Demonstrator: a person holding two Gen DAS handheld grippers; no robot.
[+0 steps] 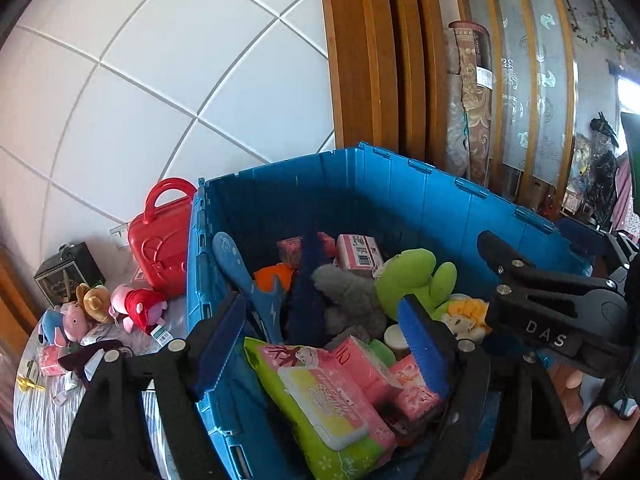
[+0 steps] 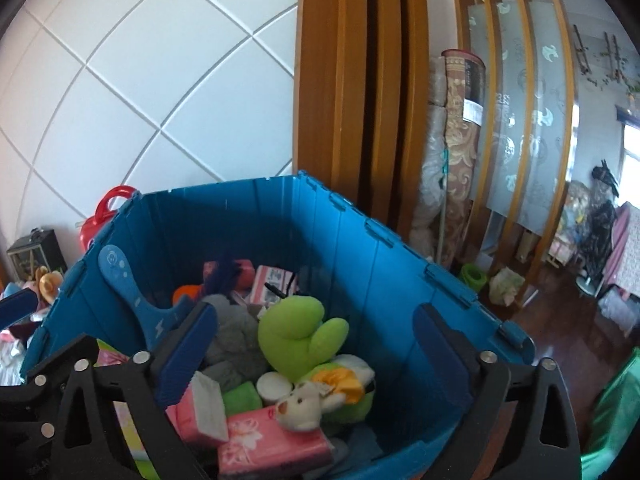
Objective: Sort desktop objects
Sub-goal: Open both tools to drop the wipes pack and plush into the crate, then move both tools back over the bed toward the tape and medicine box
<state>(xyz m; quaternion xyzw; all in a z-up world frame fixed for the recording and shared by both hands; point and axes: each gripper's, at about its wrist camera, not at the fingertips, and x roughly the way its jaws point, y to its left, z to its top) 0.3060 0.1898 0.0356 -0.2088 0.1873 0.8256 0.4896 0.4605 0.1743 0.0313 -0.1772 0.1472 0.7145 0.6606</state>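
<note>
Both grippers hang over the blue crate [image 1: 360, 192], and neither is carrying anything. The left gripper [image 1: 324, 340] is spread wide at the bottom centre of its view, its blue pads straddling the crate's near left corner, above a green wipes pack [image 1: 320, 400]. The right gripper [image 2: 316, 344] gapes just as wide in the lower half of its own view, with a green plush [image 2: 300, 332] and a small white plush [image 2: 300, 404] showing between the fingers.

The crate is already well loaded: pink tissue packs [image 2: 264, 444], a grey plush [image 1: 348, 300], a blue brush [image 1: 240, 276]. Still out on the tabletop, in the lower left of the left view, lie the pig plushes [image 1: 136, 308], a red toy case [image 1: 160, 240] and a dark box [image 1: 68, 272].

The danger? The two tools crowd close, the right one looming at the right edge of the left view, so a hasty swing toward the table could knock them together, or catch a pad on the crate wall.
</note>
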